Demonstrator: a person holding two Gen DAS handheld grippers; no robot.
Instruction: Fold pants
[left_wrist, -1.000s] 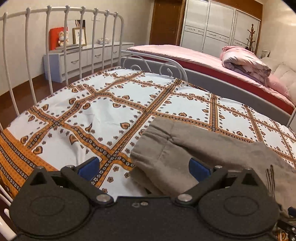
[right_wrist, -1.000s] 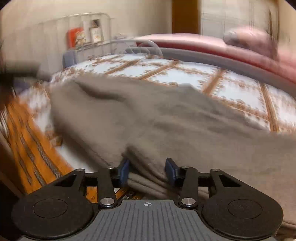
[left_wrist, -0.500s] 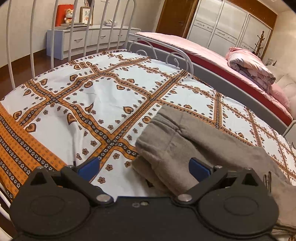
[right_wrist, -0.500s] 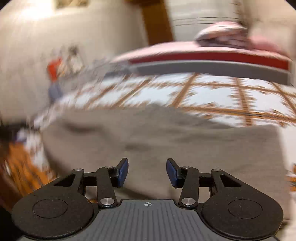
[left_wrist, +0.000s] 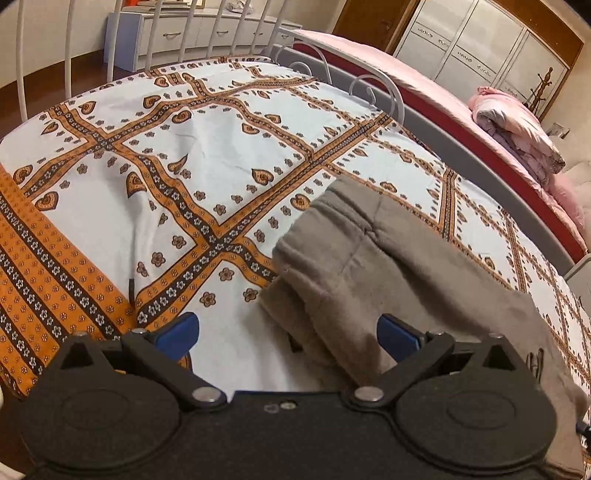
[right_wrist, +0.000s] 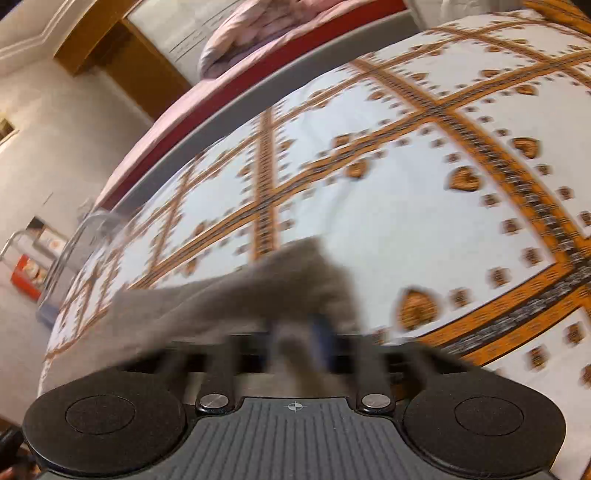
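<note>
Grey-brown pants (left_wrist: 373, 258) lie folded lengthwise on the patterned bed sheet (left_wrist: 177, 192), thick folded end to the left. My left gripper (left_wrist: 288, 334) hovers open and wide just before that end; its right blue pad (left_wrist: 397, 332) is over the cloth and its left pad (left_wrist: 177, 332) over bare sheet. The right wrist view is blurred and tilted. There my right gripper (right_wrist: 295, 343) is closing its jaws on the narrow far end of the pants (right_wrist: 229, 299), with grey cloth pinched between the fingers.
A white metal bed rail (left_wrist: 66, 48) stands along the far left, with a low drawer unit (left_wrist: 173, 33) behind it. A second bed with a pink cover (left_wrist: 399, 70) and a bundled quilt (left_wrist: 517, 133) lies beyond a grey frame. Bare sheet (right_wrist: 424, 206) spreads right of the pants.
The left gripper dipped and drew nearer the folded end. The right gripper swept sideways along the pants, rolled, and its fingers came together on the cloth's end.
</note>
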